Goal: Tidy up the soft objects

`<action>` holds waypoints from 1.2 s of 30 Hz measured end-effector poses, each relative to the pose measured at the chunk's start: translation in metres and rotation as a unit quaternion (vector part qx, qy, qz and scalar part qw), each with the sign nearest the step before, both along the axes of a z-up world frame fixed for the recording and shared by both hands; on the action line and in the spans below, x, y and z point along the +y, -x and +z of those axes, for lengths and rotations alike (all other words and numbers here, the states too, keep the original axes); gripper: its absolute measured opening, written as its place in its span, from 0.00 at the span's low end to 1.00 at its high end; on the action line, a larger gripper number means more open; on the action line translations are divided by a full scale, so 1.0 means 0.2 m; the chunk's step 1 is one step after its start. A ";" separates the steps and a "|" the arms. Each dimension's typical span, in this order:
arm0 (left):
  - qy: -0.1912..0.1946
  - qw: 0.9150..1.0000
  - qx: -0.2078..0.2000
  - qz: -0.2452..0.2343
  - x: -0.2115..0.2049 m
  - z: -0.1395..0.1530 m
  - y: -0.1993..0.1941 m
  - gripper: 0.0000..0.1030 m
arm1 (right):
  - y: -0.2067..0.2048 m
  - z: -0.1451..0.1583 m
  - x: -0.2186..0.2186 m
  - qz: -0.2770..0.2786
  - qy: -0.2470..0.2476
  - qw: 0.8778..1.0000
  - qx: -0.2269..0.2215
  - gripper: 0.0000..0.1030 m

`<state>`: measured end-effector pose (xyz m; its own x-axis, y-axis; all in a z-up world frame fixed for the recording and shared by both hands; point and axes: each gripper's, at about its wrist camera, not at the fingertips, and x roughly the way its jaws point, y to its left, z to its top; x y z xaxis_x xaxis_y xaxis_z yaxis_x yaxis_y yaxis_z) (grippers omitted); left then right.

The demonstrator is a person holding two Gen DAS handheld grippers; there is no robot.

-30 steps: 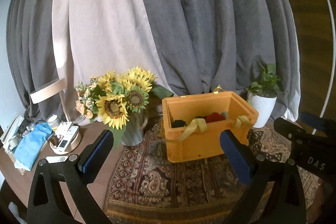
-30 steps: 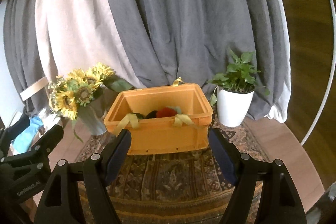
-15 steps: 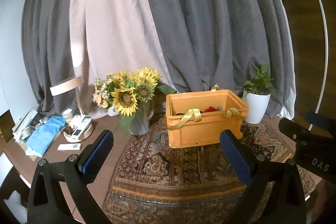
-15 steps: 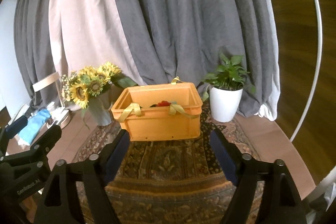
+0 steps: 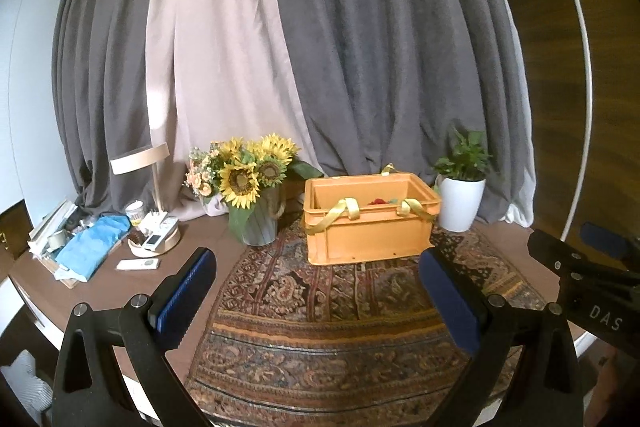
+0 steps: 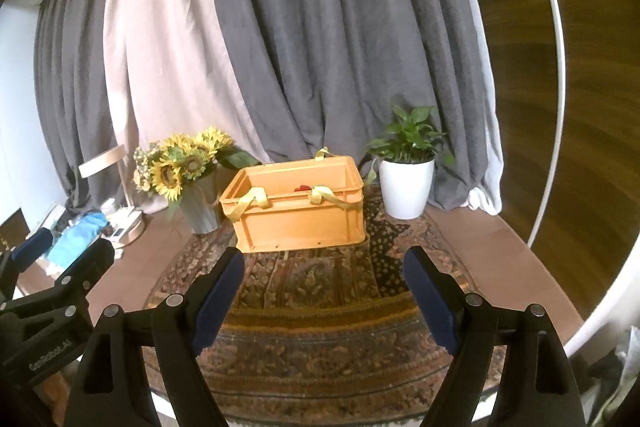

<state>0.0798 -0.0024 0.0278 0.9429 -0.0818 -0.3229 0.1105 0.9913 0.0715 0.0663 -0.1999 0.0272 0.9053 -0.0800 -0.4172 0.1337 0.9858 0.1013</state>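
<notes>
Both claws backed away from orange crate (image 5: 370, 227) vs 1 s ago; crate looks smaller. Left claw (image 5: 316, 291) & right claw (image 6: 324, 291) spread, nothing btwn pads. Crate on patterned rug (image 5: 340, 311), well ahead of both. Red soft item (image 5: 376, 201) inside; other contents hidden by wall.

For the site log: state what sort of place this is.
Probably a home living room: long grey and beige floor-length curtains, a patterned oriental rug on a round brown table, and a grey vase of sunflowers.
</notes>
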 end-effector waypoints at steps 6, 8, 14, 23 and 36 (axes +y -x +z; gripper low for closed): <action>-0.004 1.000 -0.002 -0.007 -0.01 0.00 0.12 1.00 | 0.15 0.01 -0.01 -0.004 0.007 1.000 -0.003 0.80; -0.005 1.000 -0.003 -0.010 -0.02 0.00 0.16 1.00 | 0.19 0.02 -0.02 -0.005 0.008 1.000 -0.005 0.80; -0.007 1.000 -0.005 -0.018 -0.04 0.00 0.26 1.00 | 0.30 0.03 -0.03 -0.007 0.008 1.000 -0.009 0.80; -0.010 1.000 -0.012 -0.017 -0.04 0.02 0.36 1.00 | 0.40 0.03 -0.03 -0.002 0.004 1.000 -0.009 0.80; -0.008 1.000 -0.011 -0.026 -0.06 0.02 0.39 1.00 | 0.44 0.04 -0.05 -0.007 0.004 1.000 -0.011 0.80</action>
